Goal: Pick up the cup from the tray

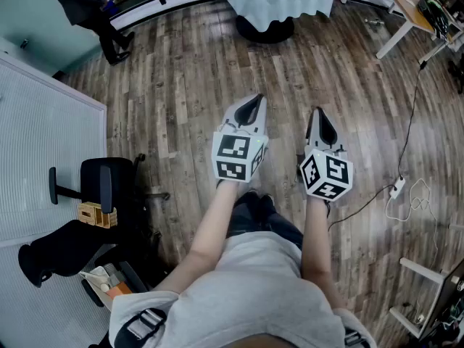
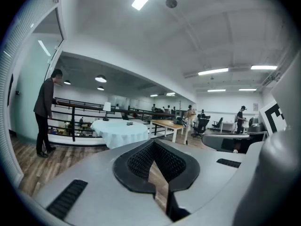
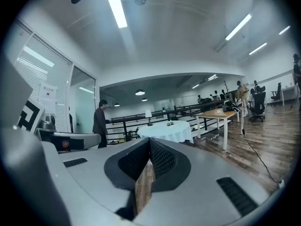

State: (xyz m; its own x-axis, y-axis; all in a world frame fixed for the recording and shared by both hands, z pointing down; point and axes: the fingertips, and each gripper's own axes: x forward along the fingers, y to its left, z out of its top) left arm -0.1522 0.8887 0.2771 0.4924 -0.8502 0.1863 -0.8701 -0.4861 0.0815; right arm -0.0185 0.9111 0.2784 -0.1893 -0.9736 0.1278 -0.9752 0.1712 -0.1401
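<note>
Head view: looked steeply down on a left gripper (image 1: 252,107) and a right gripper (image 1: 319,122), held side by side but apart above a wooden floor (image 1: 181,78), tips pointing away from the body, marker cubes facing up.

Left gripper view: showed black ribbed fingers (image 2: 138,160) clenched, tips pressed together, grasping nothing, with only a sliver of floor visible through the wedge-shaped gap behind them.

Right gripper view: showed the same, fingers (image 3: 162,158) clenched tip to tip and empty.

Could not find the cup or the tray in any view. Made out only small dark items (image 3: 170,122), too small to tell, beside a white-shaded lamp (image 3: 148,114) on a round counter (image 3: 167,132) draped in pale cloth, well ahead of both grippers.

Caught also a dark-clad person (image 3: 100,122) standing at a black railing (image 3: 127,119) left of that counter, a wooden desk (image 3: 218,113) to its right, a black office chair (image 1: 101,183) on the floor at the left of the head view, and a cable (image 1: 409,122) running to a white power strip (image 1: 397,188) at the right.
</note>
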